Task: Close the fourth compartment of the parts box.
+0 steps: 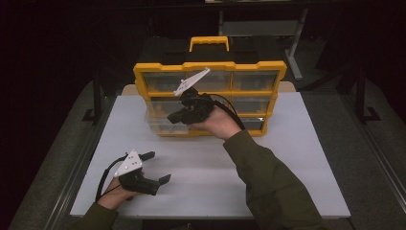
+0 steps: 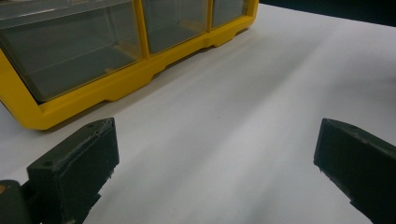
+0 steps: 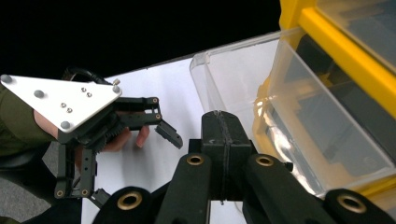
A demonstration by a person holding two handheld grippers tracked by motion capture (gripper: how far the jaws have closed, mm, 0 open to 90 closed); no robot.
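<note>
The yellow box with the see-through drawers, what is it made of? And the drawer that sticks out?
The yellow box looks like hard moulded plastic, matte: thick rounded edges, one even colour. The pulled-out drawer seems clear, glossy plastic: you see the white table through it and light glints on its rim. The right gripper, shut at its front, looks like dull black plastic.

Bare table before yellow drawer cabinet

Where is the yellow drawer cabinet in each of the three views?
High view: yellow drawer cabinet at the far middle of the white table.
Left gripper view: top left, beyond the open jaws.
Right gripper view: right edge, behind the pulled-out clear drawer.
Shared landmark: the white table under it.
</note>
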